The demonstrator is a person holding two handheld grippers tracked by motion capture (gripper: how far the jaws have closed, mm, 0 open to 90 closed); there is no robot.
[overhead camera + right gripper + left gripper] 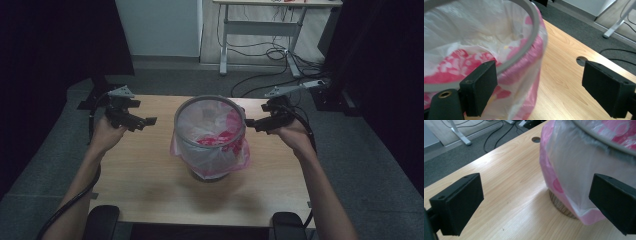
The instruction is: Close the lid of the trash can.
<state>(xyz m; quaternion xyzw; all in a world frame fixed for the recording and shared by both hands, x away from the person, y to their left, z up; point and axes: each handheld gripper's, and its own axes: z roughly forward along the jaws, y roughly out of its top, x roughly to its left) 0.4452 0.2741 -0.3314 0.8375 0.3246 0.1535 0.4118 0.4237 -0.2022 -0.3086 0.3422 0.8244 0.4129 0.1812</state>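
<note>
A small round bin point(210, 135) stands in the middle of the wooden table point(145, 175). A translucent bag with pink print point(579, 170) lines it and folds over its grey rim ring point(530, 37). My left gripper point(145, 123) is to the bin's left, a short gap away. In the left gripper view it point(536, 202) is open wide, with bare table and the bin's lower edge between its jaws. My right gripper point(251, 123) is at the bin's right rim. In its own view it point(542, 91) is open, its left jaw by the ring, gripping nothing.
A round cable hole point(535, 139) is in the tabletop behind the bin. Beyond the table are grey floor, a white desk frame point(260, 30) and loose cables point(280, 52). Dark curtains close off both sides. The person's forearms reach in from the near edge.
</note>
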